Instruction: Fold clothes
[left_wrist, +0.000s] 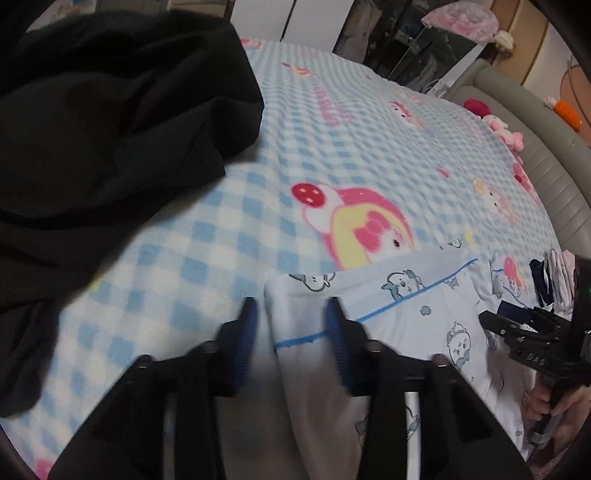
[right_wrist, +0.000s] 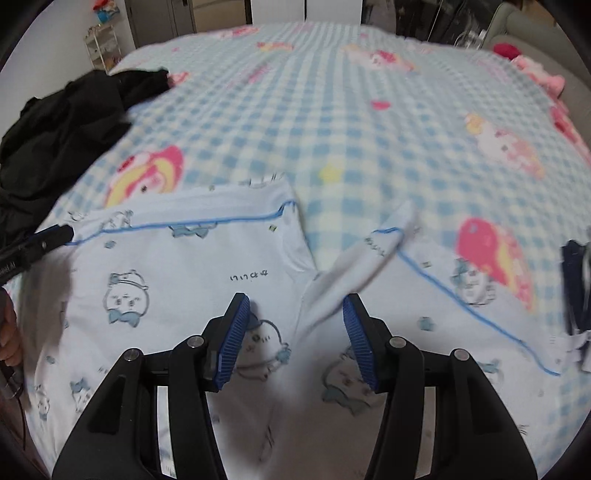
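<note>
A light blue pyjama garment (left_wrist: 406, 295) (right_wrist: 166, 266) with cartoon prints and blue piping lies spread on the checked blanket (left_wrist: 332, 147) (right_wrist: 332, 110). My left gripper (left_wrist: 291, 332) is open at the garment's left edge, with a fold of the cloth running between its fingers. The left gripper's tip (right_wrist: 55, 236) also shows at that edge in the right wrist view. My right gripper (right_wrist: 295, 325) stands open over the garment's middle, straddling a raised fold (right_wrist: 369, 258). In the left wrist view the right gripper (left_wrist: 495, 321) sits at the right, held by a hand (left_wrist: 554, 398).
A heap of black clothes (left_wrist: 110, 129) (right_wrist: 66, 125) lies on the blanket to the left. Dark and pale folded items (left_wrist: 554, 280) (right_wrist: 576, 288) sit at the right edge. A padded headboard (left_wrist: 546, 147) and pink plush toys (left_wrist: 506, 129) border the far right.
</note>
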